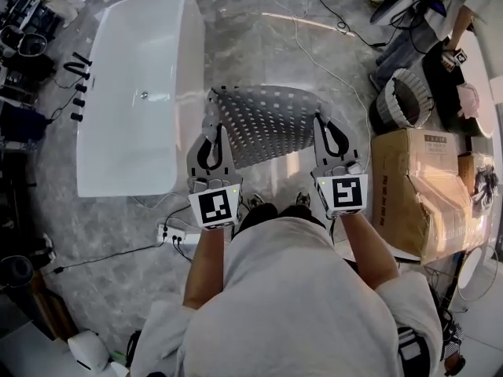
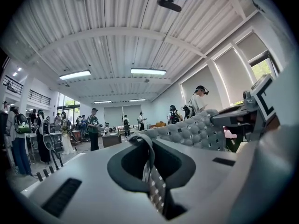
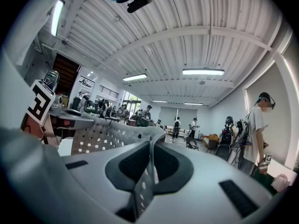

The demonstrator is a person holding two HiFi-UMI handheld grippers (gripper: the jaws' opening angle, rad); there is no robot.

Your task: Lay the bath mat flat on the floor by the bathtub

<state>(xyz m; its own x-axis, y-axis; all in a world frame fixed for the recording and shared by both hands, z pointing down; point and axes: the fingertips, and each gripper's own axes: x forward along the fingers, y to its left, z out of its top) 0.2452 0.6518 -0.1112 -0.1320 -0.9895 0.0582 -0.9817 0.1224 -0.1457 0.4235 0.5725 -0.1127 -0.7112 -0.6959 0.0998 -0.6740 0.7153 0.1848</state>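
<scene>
A grey perforated bath mat [image 1: 267, 124] hangs stretched between my two grippers, above the grey floor just right of the white bathtub [image 1: 141, 93]. My left gripper [image 1: 215, 116] is shut on the mat's left corner. My right gripper [image 1: 321, 120] is shut on its right corner. In the left gripper view the mat's edge [image 2: 154, 183] is pinched between the jaws and the mat [image 2: 196, 129] runs off to the right. Between the jaws in the right gripper view sits a pinched strip [image 3: 142, 188], with the mat [image 3: 103, 134] spreading left.
A cardboard box [image 1: 420, 187] stands on the right, with a round woven basket [image 1: 402, 100] behind it. A power strip and cables [image 1: 177, 234] lie on the floor by my feet. White cables [image 1: 314, 42] cross the floor beyond the mat. People stand at the far right.
</scene>
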